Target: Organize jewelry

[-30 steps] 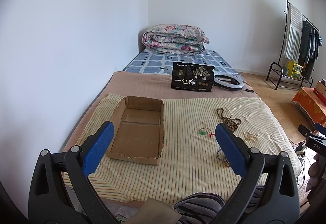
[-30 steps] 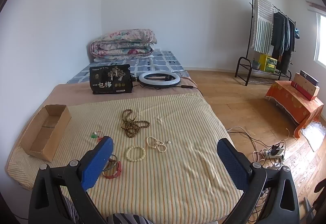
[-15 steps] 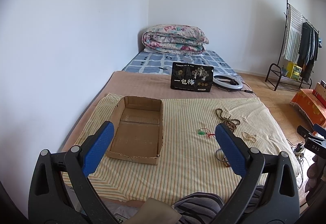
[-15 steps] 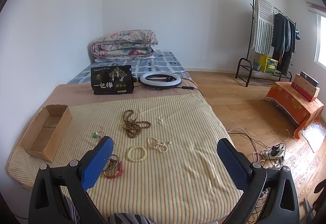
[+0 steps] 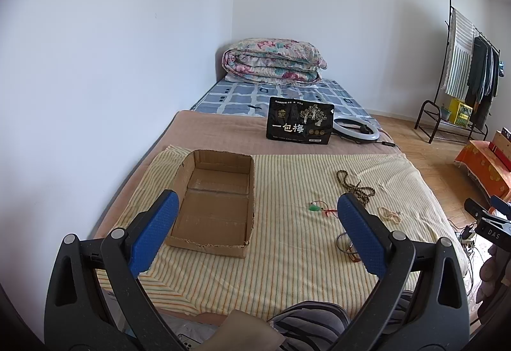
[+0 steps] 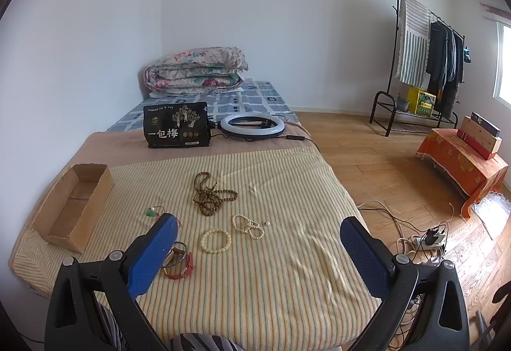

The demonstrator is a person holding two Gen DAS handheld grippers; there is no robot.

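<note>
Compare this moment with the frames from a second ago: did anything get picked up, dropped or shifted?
Nothing was taken hold of or let go. Both views drifted slightly, so the hand-held grippers barely moved. The left hand-held gripper and right hand-held gripper stay open and empty. The cardboard box remains empty; the brown bead necklace, cream bracelet and pearl strand lie where they were.

Left gripper (image 5: 255,232): black plastic frame, two triangular cut-outs, silver round screws at the pivots, blue dimpled pads on both fingers (image 5: 155,234). Right gripper (image 6: 254,250): identical build; white "DAS" lettering on its body, at 3 o'clock in the left wrist view. Person: grey-and-black striped trousers (image 5: 306,324).
</note>
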